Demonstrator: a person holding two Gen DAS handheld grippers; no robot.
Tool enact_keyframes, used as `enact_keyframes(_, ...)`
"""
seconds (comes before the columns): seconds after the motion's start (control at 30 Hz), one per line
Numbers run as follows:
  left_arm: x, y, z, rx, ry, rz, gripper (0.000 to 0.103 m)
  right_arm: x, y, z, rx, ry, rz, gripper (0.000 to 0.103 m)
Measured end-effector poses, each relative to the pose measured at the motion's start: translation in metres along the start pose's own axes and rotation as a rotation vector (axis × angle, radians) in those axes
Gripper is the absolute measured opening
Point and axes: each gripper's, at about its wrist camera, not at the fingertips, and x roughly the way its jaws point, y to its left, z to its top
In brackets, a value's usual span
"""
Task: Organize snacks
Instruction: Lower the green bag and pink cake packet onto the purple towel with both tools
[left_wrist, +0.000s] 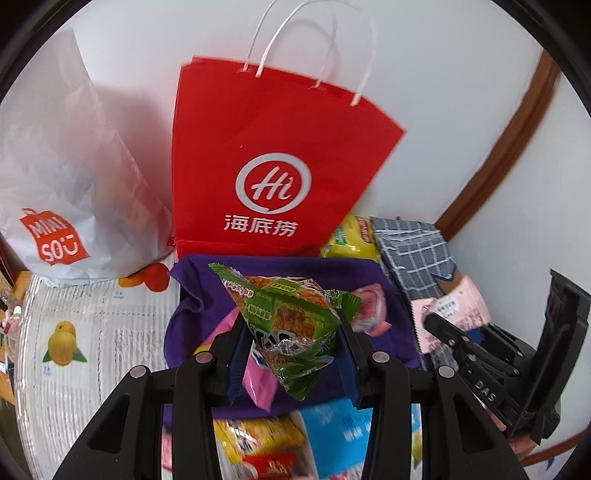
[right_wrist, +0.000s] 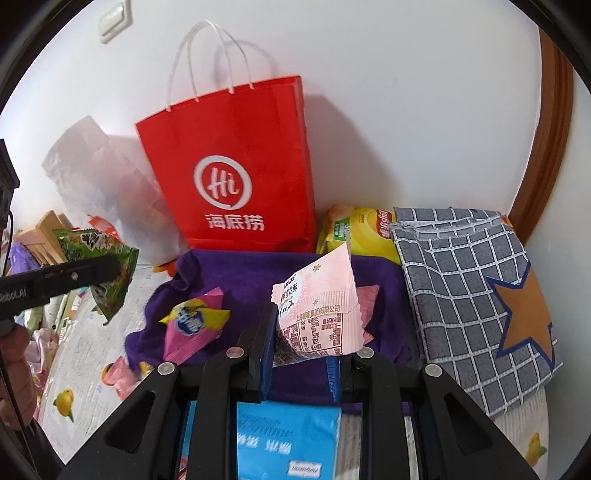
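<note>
1. Nearest: blue packet (right_wrist: 288, 439) lies flat on table under both grippers, w/ a yellow-red snack pack (left_wrist: 258, 443) just left of it.
2. Left gripper (left_wrist: 291, 343) clamped on green triangular snack packet (left_wrist: 288, 314), packet held up off the purple cloth (left_wrist: 192, 295).
3. Right gripper (right_wrist: 306, 343) clenched tight on pale pink snack packet (right_wrist: 317, 314), also lifted over the cloth; packet tilts up-right.
4. On the cloth: pink-yellow packet (right_wrist: 195, 321) at left, another pink packet (left_wrist: 369, 306) partly hidden behind the held ones.
5. Right of cloth: folded grey checked towel (right_wrist: 472, 295) w/ orange star.
6. Behind cloth: yellow chip bag (right_wrist: 358, 229), touching the towel's edge.
7. Far: red paper bag (right_wrist: 236, 166) upright against white wall, white handles up; white plastic bag (left_wrist: 66, 166) just left of it.
8. Table cover (left_wrist: 85, 350) shows fruit prints.
</note>
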Motion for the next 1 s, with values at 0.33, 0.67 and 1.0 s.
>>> enact_keyframes(0.33,0.081,0.034,0.005,-0.073,0.124,0.044,0.04,0.069,-0.016,-0.011,-0.009,0.149,0.024,0.024)
enact_keyframes(0.67,0.099,0.043,0.0,-0.116,0.176,-0.012,0.04,0.092,-0.016,-0.031,0.006,0.201,0.072,0.024)
enact_keyframes(1.0,0.101,0.031,-0.002,-0.093,0.196,-0.029,0.04,0.101,-0.01,-0.043,-0.011,0.207,0.086,0.024)
